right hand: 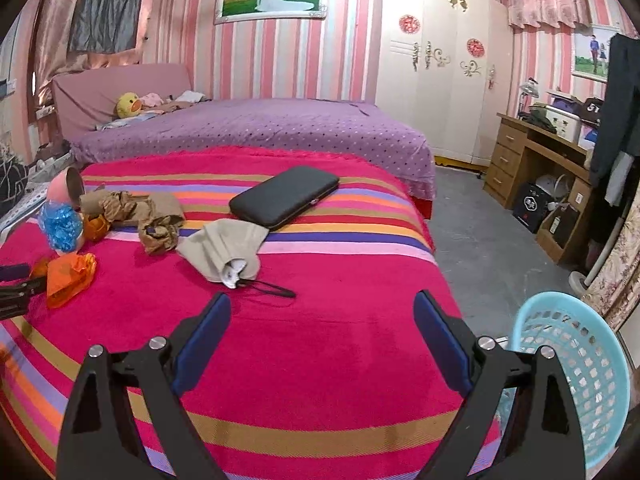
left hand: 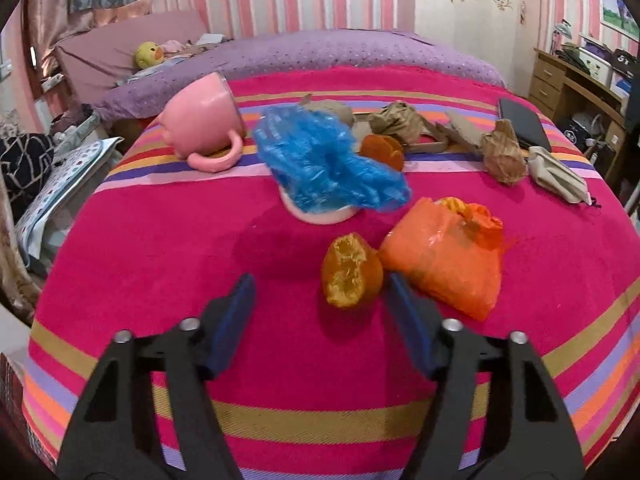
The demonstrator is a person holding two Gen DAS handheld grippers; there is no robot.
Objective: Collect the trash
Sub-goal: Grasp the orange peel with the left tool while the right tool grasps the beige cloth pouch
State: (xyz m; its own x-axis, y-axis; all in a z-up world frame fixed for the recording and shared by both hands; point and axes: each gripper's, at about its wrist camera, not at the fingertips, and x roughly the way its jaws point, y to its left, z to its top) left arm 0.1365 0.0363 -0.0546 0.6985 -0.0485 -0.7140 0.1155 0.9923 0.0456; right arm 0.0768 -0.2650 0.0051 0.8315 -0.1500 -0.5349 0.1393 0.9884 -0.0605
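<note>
One squeezed orange half (left hand: 351,276), pulpy, ragged cut face up, lay on the pink striped blanket (left hand: 160,248); left gripper (left hand: 318,300) part-open, empty; right gripper (right hand: 322,320) wide, empty.

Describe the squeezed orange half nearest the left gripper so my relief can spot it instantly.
On the striped pink blanket, look just ahead of the left gripper. The orange half lies beside the orange plastic bag. Unlike the bag, it is a rounded rind with ragged, hollowed-out pulp.
</note>
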